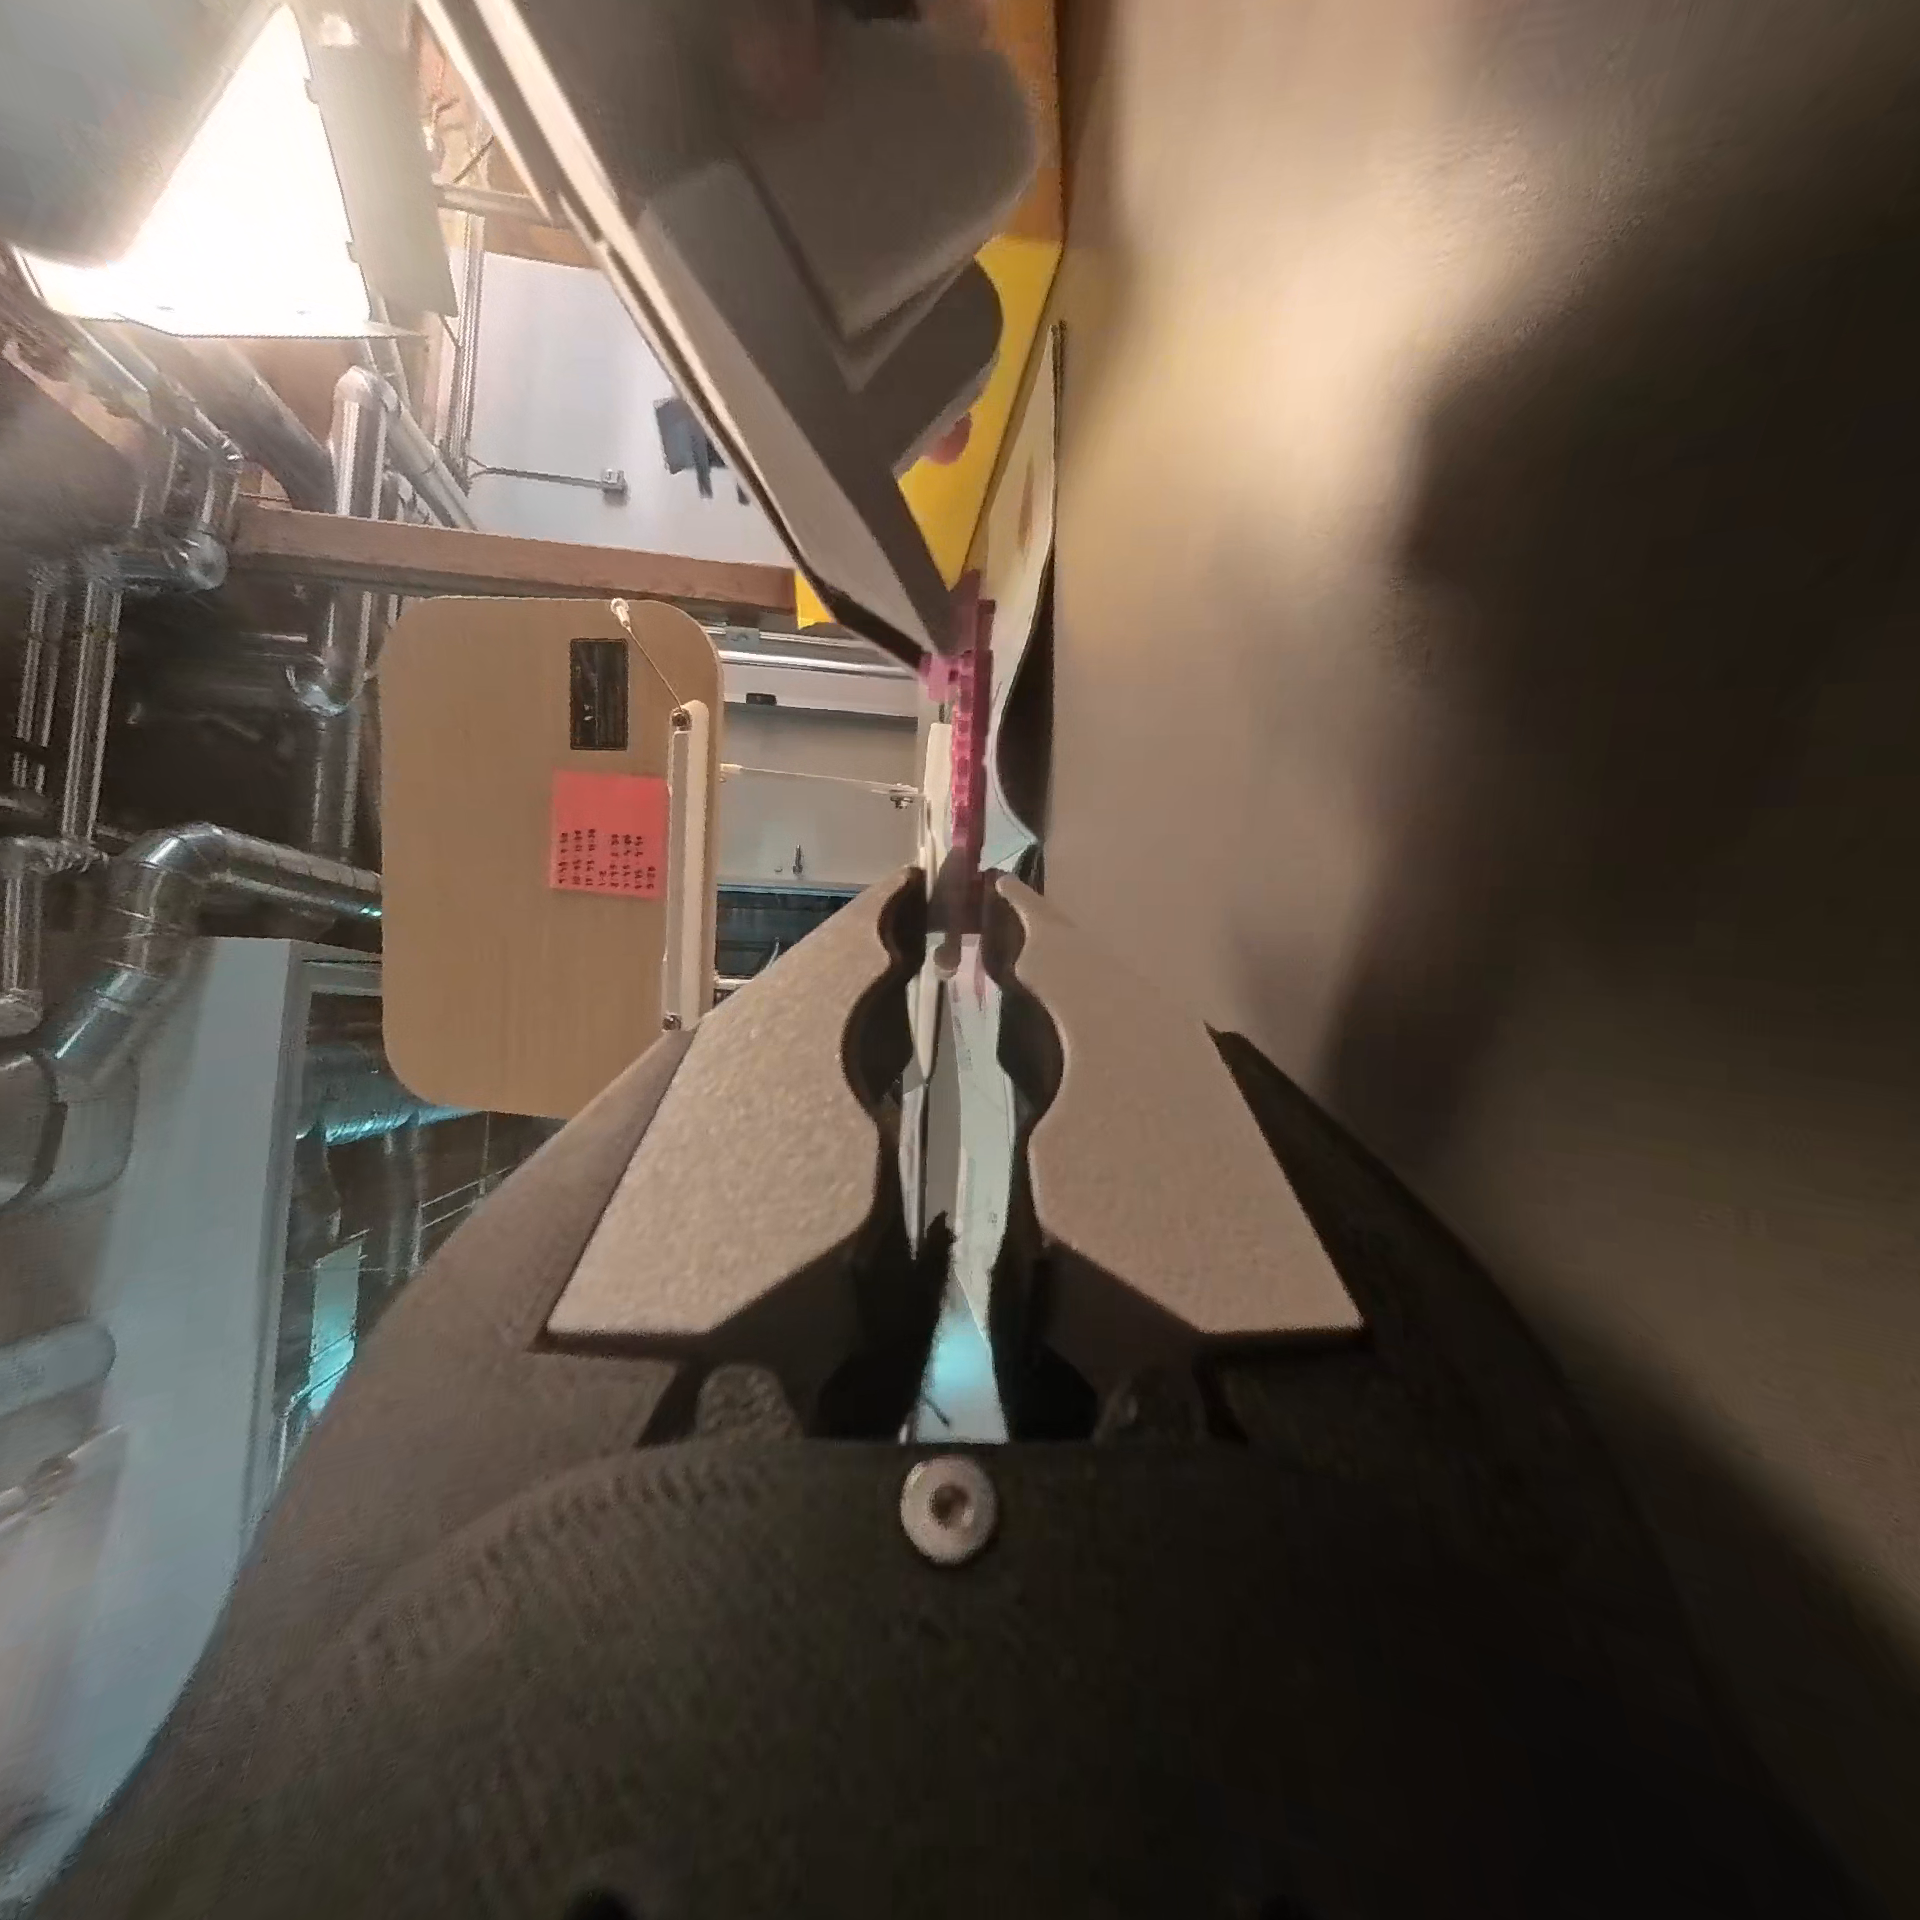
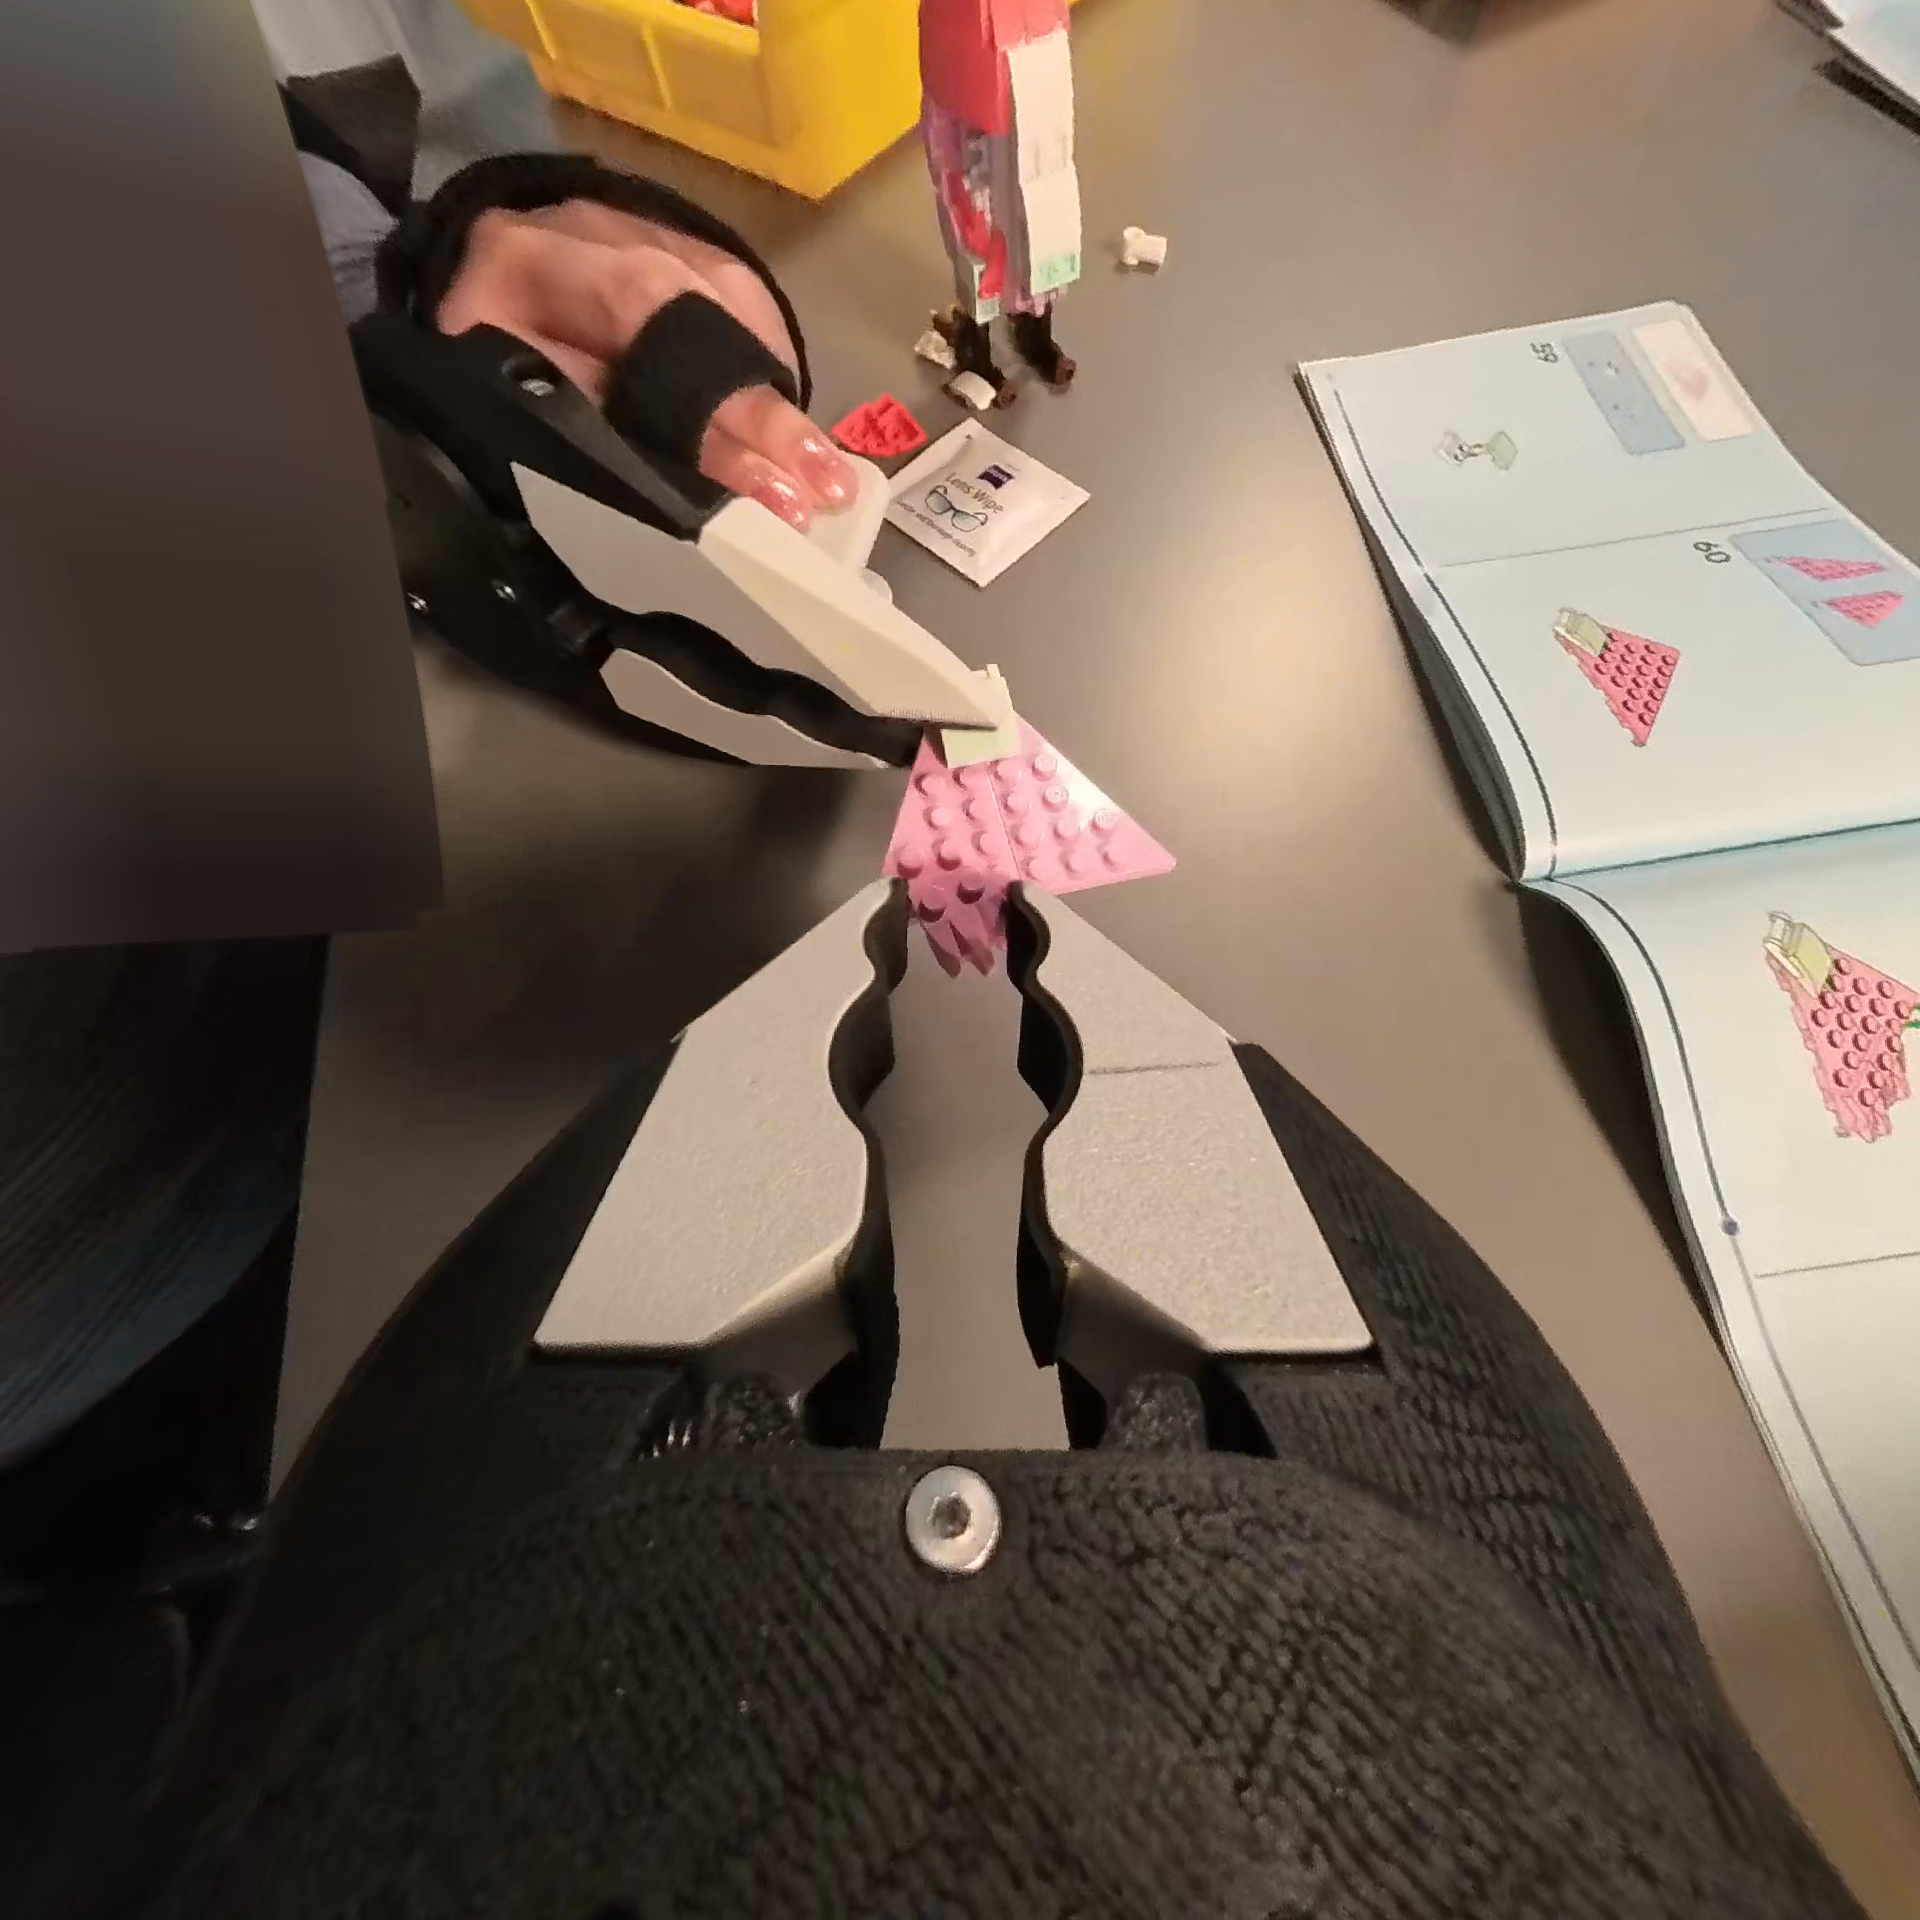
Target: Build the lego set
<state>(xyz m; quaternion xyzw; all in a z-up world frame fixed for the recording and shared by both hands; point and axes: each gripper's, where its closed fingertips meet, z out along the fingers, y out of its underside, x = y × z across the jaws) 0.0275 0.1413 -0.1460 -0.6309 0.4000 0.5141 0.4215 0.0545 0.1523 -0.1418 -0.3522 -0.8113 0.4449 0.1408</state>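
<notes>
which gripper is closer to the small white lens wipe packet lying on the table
Left. The left gripper hovers just in front of the lens wipe packet; the right gripper sits farther back, with the pink brick assembly between them.

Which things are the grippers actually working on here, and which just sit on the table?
In hand: pink brick plate assembly, gripped by the left gripper and right gripper.

Lying about: open instruction booklet, yellow bin, standing brick figure, wipe sachet, red brick piece.
</notes>
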